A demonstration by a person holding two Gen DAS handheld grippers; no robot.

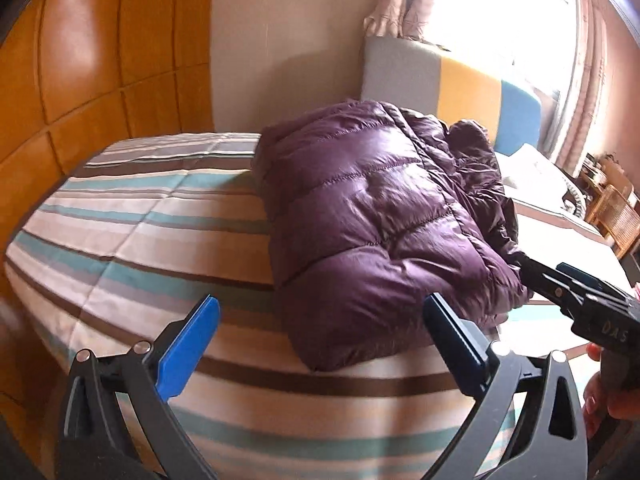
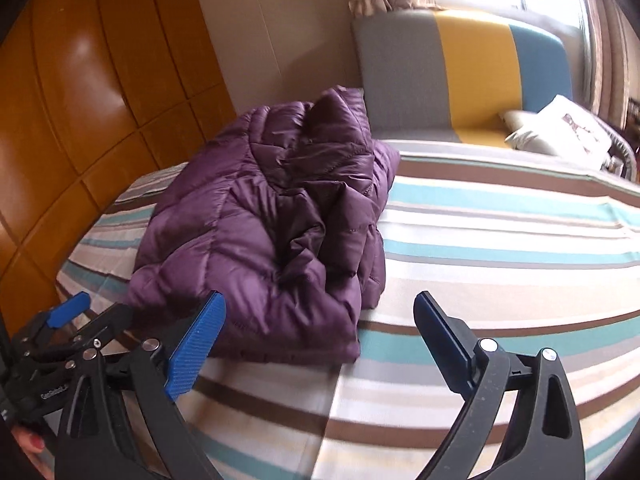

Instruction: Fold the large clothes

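A purple down jacket (image 1: 376, 216) lies folded into a thick bundle near the wardrobe-side edge of the striped bed (image 1: 160, 216). The left hand-held gripper (image 1: 320, 340) and the right hand-held gripper (image 2: 320, 340) both hover wide and empty just short of it. The fold looks nearly done; a good finish would be pressing the puffy top layer flat and tucking in the loose, rumpled sleeve side.

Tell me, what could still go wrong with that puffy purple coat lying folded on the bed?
Two risks, I would guess. The glossy purple quilted down jacket is puffy and slippery, and its top layers already sit rumpled, so the bundle may spring open. It also lies toward the corner of the striped bedspread, so a nudge from the open left hand-held gripper or right hand-held gripper might push it off.
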